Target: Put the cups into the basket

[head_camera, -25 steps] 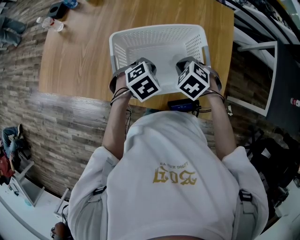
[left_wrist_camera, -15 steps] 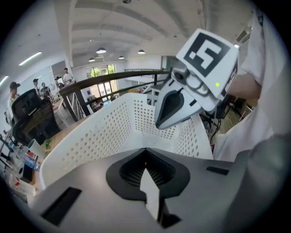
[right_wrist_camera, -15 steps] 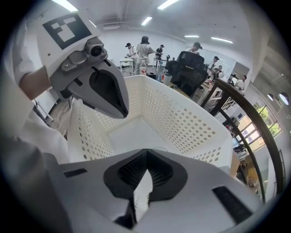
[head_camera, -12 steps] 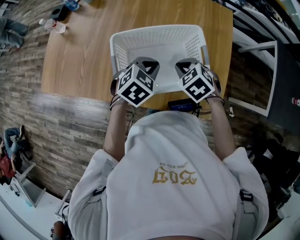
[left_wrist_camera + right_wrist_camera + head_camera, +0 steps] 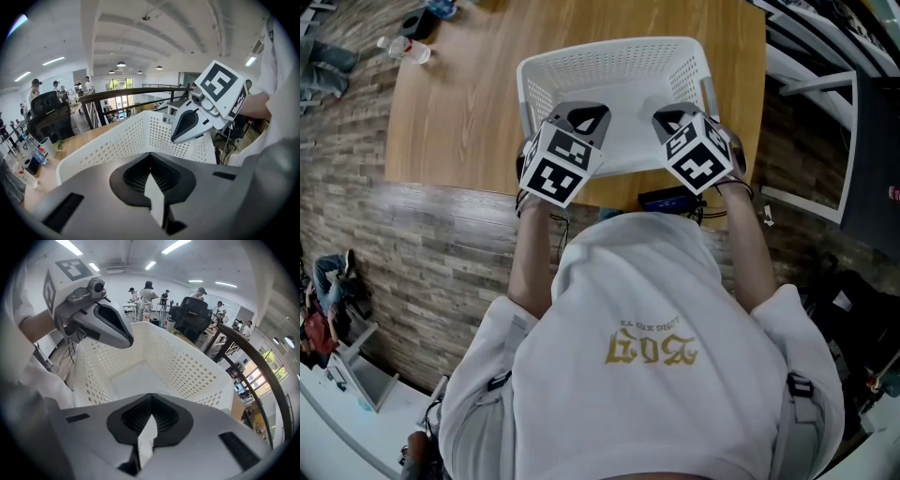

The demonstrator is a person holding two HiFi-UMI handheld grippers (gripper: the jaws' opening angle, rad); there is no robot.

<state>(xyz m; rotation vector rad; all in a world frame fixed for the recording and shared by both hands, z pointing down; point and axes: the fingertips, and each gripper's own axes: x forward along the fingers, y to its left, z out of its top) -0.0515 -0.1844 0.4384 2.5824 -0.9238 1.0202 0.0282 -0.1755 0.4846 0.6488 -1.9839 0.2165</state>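
A white perforated basket (image 5: 614,58) stands on the wooden table (image 5: 459,103); its inside shows no cups. My left gripper (image 5: 578,117) and right gripper (image 5: 675,120) sit side by side at its near rim. A thin white strip of the basket's near wall (image 5: 154,201) is pinched in the left gripper's jaws, which are shut on it. The right gripper view shows the same white strip (image 5: 145,441) between shut jaws, with the basket floor (image 5: 136,380) bare beyond. Each gripper view also shows the other gripper, the right one (image 5: 187,126) and the left one (image 5: 110,324).
A plastic bottle (image 5: 403,47) and dark items lie at the table's far left corner. A white cup (image 5: 45,146) and bottles stand at that end. A dark device (image 5: 667,200) with cables sits at the near table edge. Office chairs and people are beyond the table.
Both grippers and the basket have shifted a little away from me across the table. The left gripper's marker cube has turned and dropped leftwards.
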